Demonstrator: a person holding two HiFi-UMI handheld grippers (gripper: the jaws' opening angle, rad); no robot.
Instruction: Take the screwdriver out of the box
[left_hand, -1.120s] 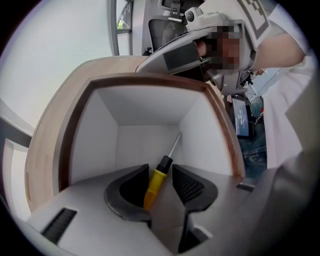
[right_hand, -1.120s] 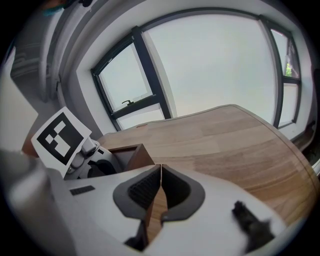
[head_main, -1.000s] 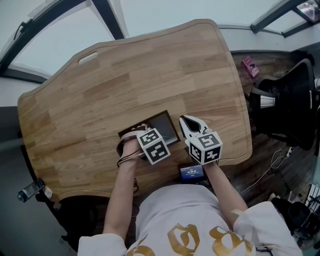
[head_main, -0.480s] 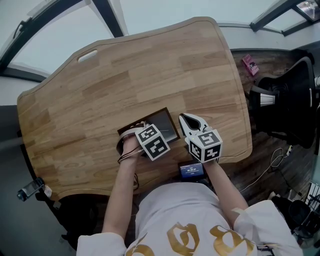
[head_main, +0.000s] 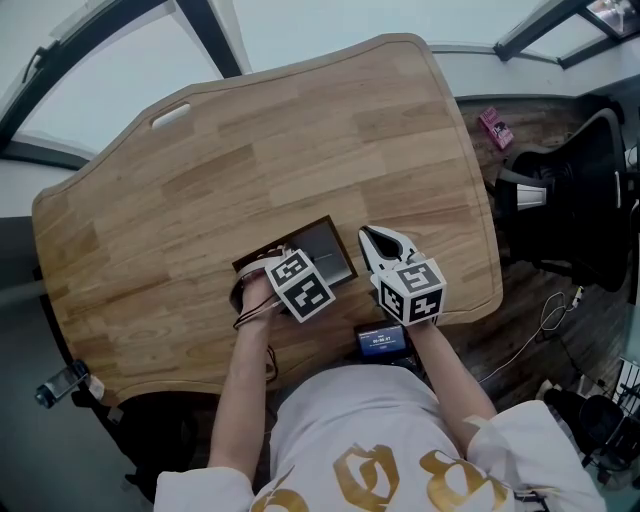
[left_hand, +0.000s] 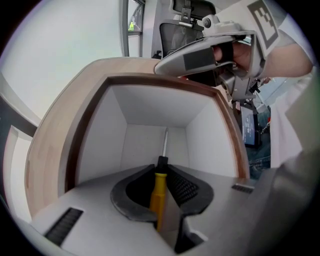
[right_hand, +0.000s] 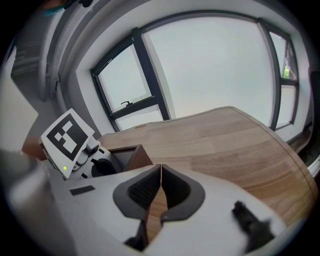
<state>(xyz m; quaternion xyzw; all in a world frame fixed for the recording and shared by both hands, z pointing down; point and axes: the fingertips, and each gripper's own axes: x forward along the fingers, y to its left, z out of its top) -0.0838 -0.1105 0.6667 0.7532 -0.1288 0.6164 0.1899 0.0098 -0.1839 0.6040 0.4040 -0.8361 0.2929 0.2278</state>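
The left tool (left_hand: 161, 169) points steeply down into the box (head_main: 328, 250). Its jaws have just been closing, and the screwdriver (left_hand: 158, 192) stands between them: the ribbed pads meet the yellow handle on both sides, just below its black collar. Beyond the pads the thin metal shaft (left_hand: 164, 142) runs on toward the white inner face at the far end of the box. Whether its tip touches that face cannot be told. The screwdriver is inside the box, surrounded by the white walls and the dark brown rim.

The right tool (right_hand: 159, 175) is closed and empty. Its two pads lie together, with only a narrow slit between them, and the wood of the table (head_main: 300, 140) shows through that slit. In the head view this tool lies just to the right of the box, its white nose pointing toward the far edge of the table. Whether it rests on the wood cannot be told.

The box sits near the table's near edge, right of the middle. A small device with a blue screen (head_main: 381, 342) is at that near edge, between the person's forearms. Off the right edge, on the floor, stand a black office chair (head_main: 570, 210) and a small pink thing (head_main: 495, 128).
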